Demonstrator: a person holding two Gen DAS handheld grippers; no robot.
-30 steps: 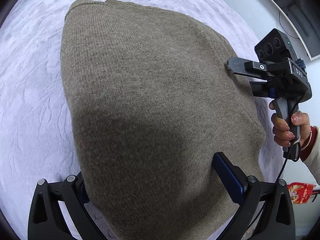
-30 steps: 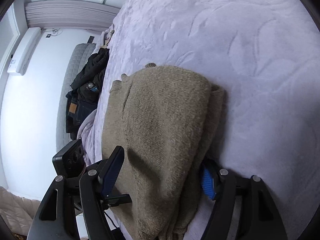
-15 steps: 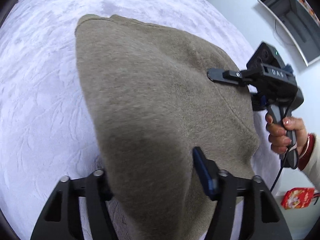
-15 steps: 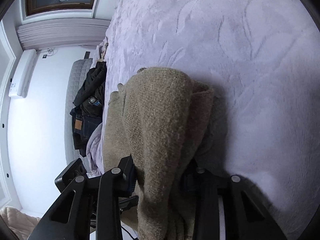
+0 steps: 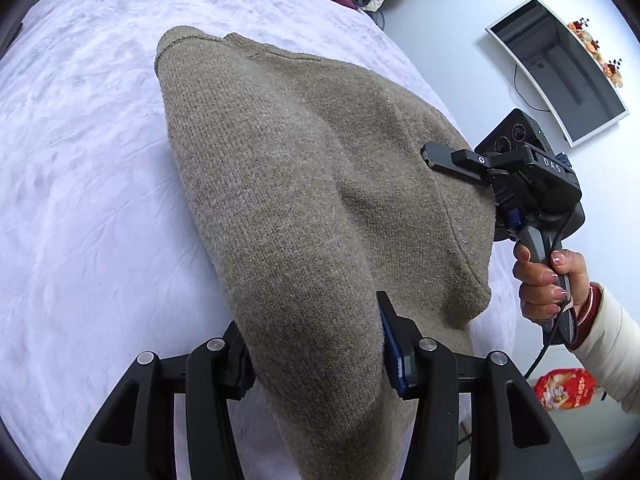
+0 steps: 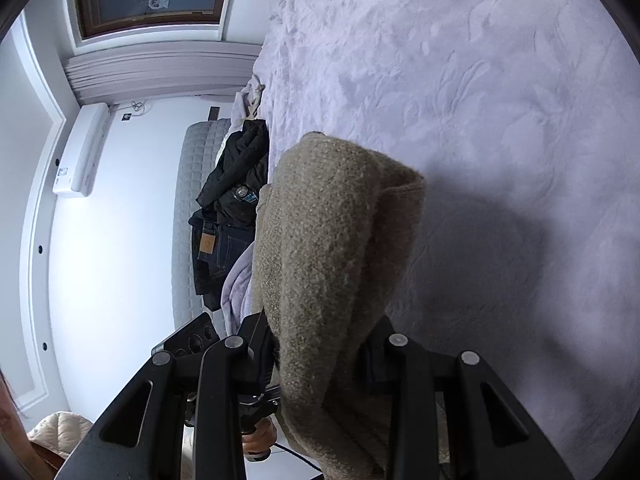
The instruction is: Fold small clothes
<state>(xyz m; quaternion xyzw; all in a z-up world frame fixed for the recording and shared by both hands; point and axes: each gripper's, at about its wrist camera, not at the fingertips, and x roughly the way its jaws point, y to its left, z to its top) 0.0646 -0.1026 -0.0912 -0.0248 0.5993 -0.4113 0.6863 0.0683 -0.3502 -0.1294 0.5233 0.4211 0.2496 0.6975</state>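
Coarse taupe knitted sweater (image 5: 304, 200) bunches over plush lilac bed cover (image 5: 80, 200); left gripper (image 5: 316, 364) and right gripper (image 6: 320, 364) jaws clamp its edges, narrower than a second ago

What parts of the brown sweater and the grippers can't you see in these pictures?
- Left wrist view: the sweater covers the left gripper's fingertips, and its near end runs off the bottom edge.
- Left wrist view: the right gripper shows only one finger; the other is hidden under the knit.
- Right wrist view: thick folds bury the right gripper's pads, so the layers held can't be counted.
- Both views: the sleeves are tucked out of sight.
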